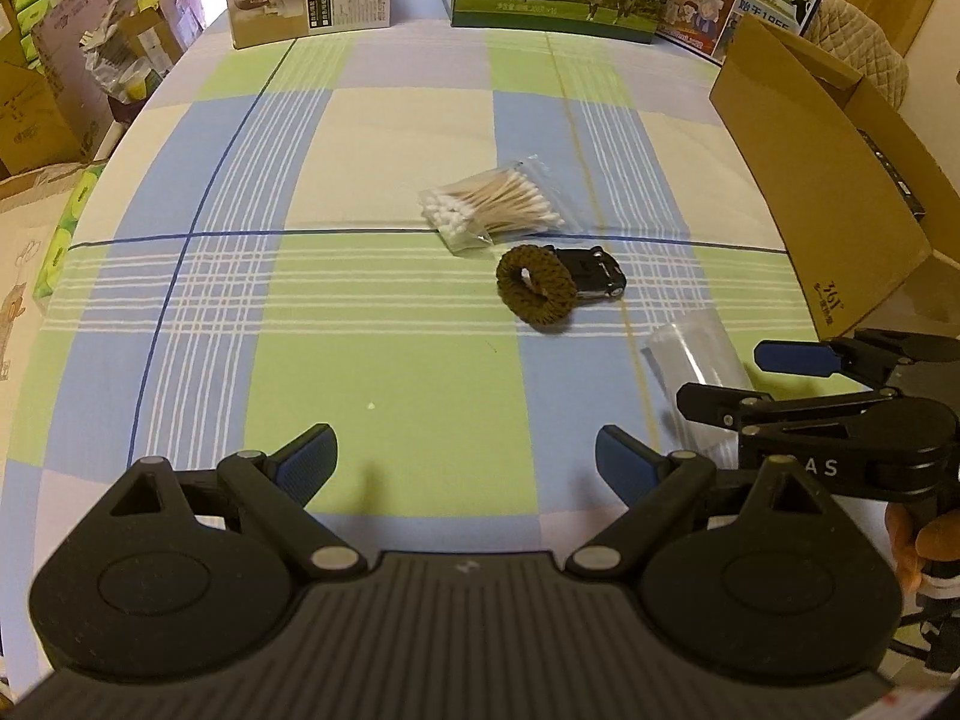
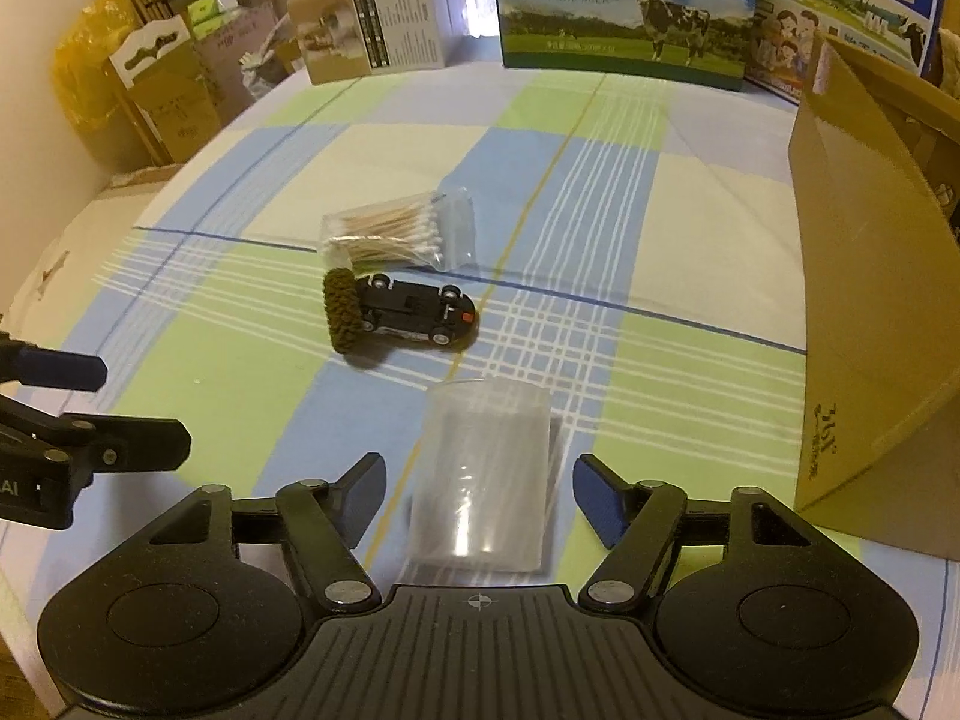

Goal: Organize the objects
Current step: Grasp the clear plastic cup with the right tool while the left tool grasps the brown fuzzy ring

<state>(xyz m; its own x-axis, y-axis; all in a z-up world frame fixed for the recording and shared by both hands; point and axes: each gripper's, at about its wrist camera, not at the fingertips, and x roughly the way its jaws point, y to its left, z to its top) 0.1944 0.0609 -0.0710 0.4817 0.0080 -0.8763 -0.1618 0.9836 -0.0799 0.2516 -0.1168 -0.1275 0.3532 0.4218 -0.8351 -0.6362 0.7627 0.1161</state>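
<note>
Clear plastic cup [image 2: 483, 474] lies on its side on the checked surface [image 2: 240, 312], directly between the spread fingers of the right hand-held gripper [image 2: 477, 501], which stands open with neither blue pad touching the cup's wall. Just beyond it lie a toy car [image 2: 420, 315] on its side with a brown hair tie [image 2: 343, 315] against one end, and behind those a clear bag of cotton swabs [image 2: 396, 231]. An open cardboard box [image 2: 864, 300] stands at the right, near the cup, and looks like the place the things are meant to go. The left hand-held gripper [image 1: 465, 468] is open too, holding nothing, over bare cloth well short of the car. The cup is the likely first grasp, and the risks lie there: its wall is thin, smooth and round, so an off-centre squeeze could send it rolling or squirting forward into the car. A hard grip may buckle it. Lifted by one end, it could swing and catch the box's raised flap on the way in.
</note>
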